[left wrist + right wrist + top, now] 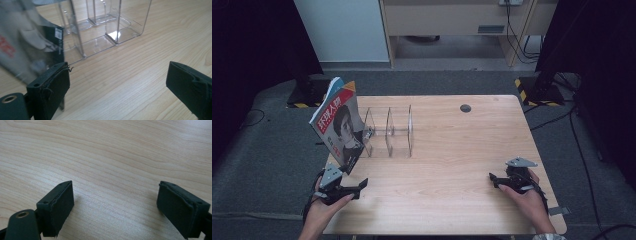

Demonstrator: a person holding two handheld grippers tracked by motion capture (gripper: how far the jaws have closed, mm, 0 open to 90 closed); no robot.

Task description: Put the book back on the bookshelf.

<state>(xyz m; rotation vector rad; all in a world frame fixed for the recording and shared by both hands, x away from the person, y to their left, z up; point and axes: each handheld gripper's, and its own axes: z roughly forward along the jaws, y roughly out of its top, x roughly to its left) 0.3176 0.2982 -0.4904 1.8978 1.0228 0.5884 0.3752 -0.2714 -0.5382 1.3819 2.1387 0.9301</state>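
A magazine [337, 125] with a red title and a portrait on its cover stands tilted at the left end of a clear acrylic rack [389, 131] with several slots. I cannot tell whether its foot sits inside a slot. My left gripper [361, 188] rests near the table's front left corner, open, just in front of the magazine's lower corner. In the left gripper view the magazine [25, 47] rises behind the left jaw, the rack [110, 27] lies beyond, and the left gripper [117, 85] holds nothing. My right gripper [493, 181] is open at the front right, and the right gripper [116, 205] spans bare wood.
The wooden table [452, 145] has a round cable hole [465, 108] near its far edge. Black stand bases with yellow-black tape [537, 92] sit on the grey floor past the far corners. A pale cabinet [457, 20] stands behind.
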